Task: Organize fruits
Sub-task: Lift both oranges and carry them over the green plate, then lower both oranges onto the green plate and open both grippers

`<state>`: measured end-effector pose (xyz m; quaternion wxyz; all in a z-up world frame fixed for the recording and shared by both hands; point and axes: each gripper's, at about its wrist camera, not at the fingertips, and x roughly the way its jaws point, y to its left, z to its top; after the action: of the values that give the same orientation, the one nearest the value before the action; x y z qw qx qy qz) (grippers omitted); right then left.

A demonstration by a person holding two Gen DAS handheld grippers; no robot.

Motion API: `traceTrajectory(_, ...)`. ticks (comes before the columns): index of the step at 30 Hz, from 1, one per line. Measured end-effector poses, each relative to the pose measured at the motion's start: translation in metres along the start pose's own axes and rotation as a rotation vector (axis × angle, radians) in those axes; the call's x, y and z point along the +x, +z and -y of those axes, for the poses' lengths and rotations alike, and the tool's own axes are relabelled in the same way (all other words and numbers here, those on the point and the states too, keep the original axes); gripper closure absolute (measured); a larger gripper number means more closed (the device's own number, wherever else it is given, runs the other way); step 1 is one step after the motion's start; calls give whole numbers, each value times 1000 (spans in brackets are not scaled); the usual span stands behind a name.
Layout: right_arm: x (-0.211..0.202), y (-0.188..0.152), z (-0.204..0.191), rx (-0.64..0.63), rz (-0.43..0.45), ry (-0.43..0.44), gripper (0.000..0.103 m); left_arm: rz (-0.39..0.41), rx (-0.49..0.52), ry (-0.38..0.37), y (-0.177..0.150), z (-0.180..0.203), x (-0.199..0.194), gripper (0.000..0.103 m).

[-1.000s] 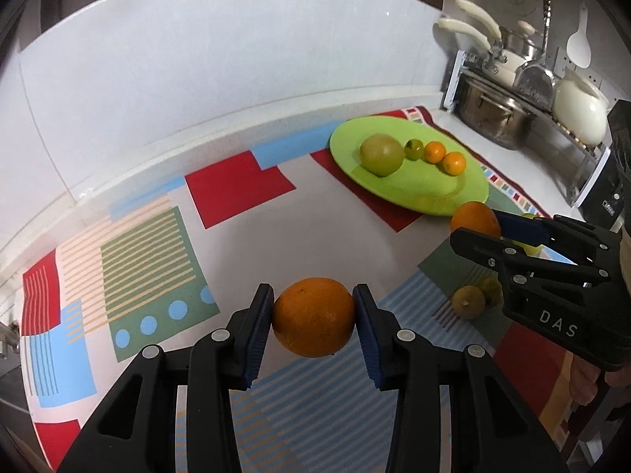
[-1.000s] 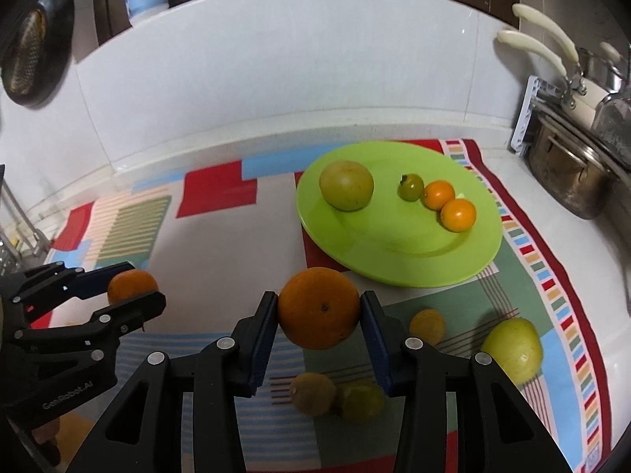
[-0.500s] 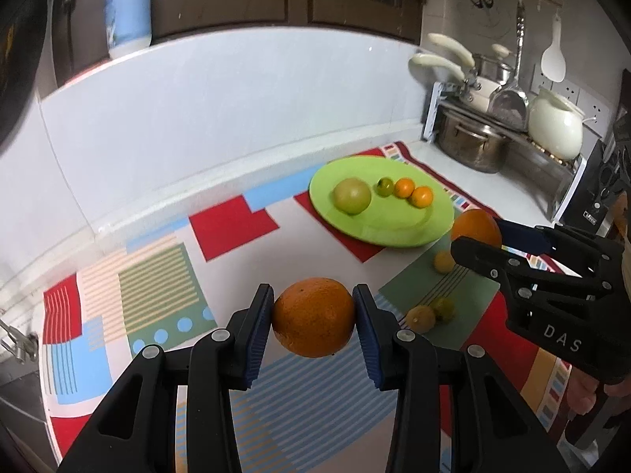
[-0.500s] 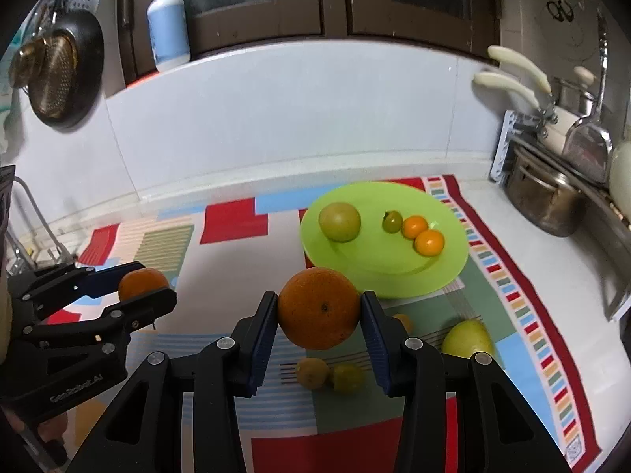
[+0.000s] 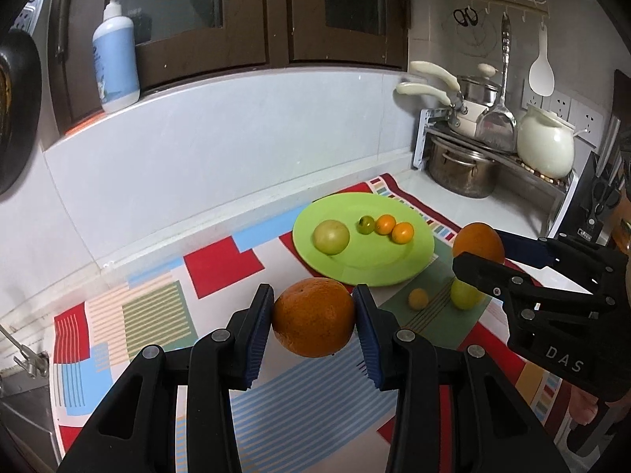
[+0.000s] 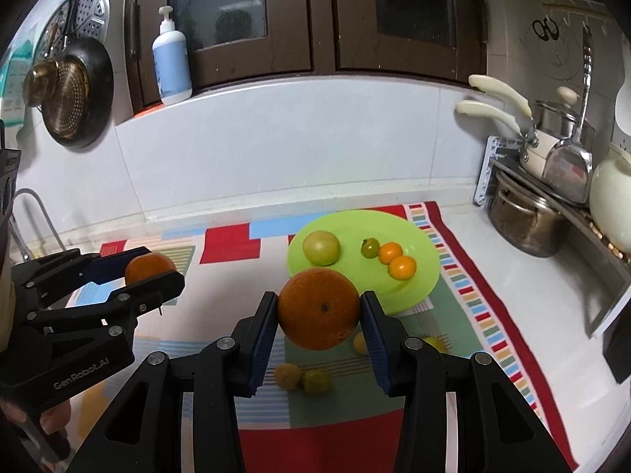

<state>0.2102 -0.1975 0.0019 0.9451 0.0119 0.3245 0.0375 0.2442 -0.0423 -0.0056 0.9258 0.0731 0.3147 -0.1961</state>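
Two round oranges clamped — left gripper (image 5: 313, 317), right gripper (image 6: 318, 309) — round lime-green plastic plate (image 6: 426, 276) ahead, nearer the right.

White tiled wall (image 6: 295, 138), dark wooden cabinets (image 6: 276, 15), pot rack (image 5: 493, 146), patterned countertop mat (image 5: 157, 315)

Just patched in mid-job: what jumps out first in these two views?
Each tool grips a big orange above the patterned mat: left tool on one orange, right tool on the other orange. Behind them, a lime-green plate already carries four smaller fruits.
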Motion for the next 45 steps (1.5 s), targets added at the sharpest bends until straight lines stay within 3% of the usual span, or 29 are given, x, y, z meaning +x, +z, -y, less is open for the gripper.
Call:
traceTrajectory(25,8,56,57,-75,87,7,60,59,20,29,70,38,39,62)
traceTrajectory(35,50,79,77,-81,66,-1,60,35,49,28,95,39,83,62)
traceTrajectory(45,116,85,92,-89,-15,-7,60,-17,77,24,107,34,145,62)
